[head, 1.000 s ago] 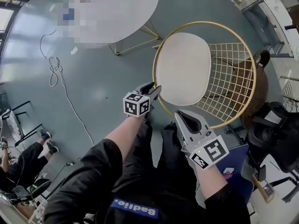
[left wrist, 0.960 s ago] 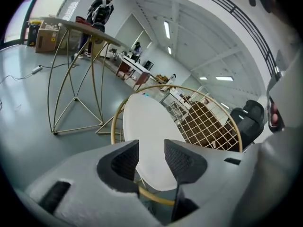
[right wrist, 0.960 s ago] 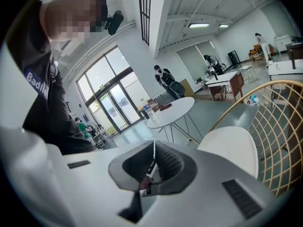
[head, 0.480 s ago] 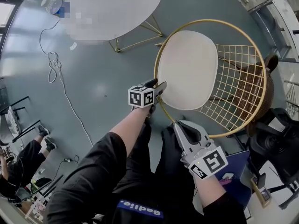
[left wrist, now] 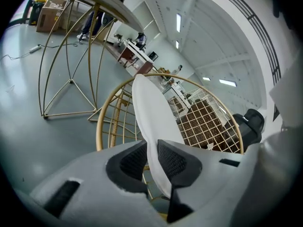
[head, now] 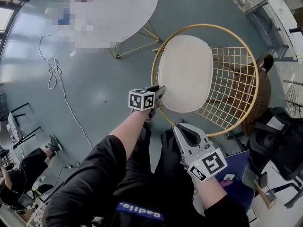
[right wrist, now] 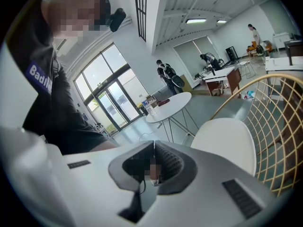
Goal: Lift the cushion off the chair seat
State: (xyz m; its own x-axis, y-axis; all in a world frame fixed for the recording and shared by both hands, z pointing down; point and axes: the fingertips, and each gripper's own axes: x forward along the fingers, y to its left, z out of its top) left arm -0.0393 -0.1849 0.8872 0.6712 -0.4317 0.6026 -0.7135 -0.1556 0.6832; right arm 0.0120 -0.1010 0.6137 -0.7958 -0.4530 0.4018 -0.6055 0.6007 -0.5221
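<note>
Left gripper (head: 158, 91) nips the near edge of the round cream cushion (head: 184, 72).
It lies in the gold wire basket chair (head: 251, 70); the jaws have just been closing on it. Right gripper (head: 182, 129) sits nearby, jaws together, empty.

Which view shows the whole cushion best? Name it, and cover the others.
The head view: the whole cushion lies on the chair, seen from above. The left gripper view shows it edge-on in the left tool, whose jaws have just closed onto it. The right gripper view shows only part, behind the right tool's body.
</note>
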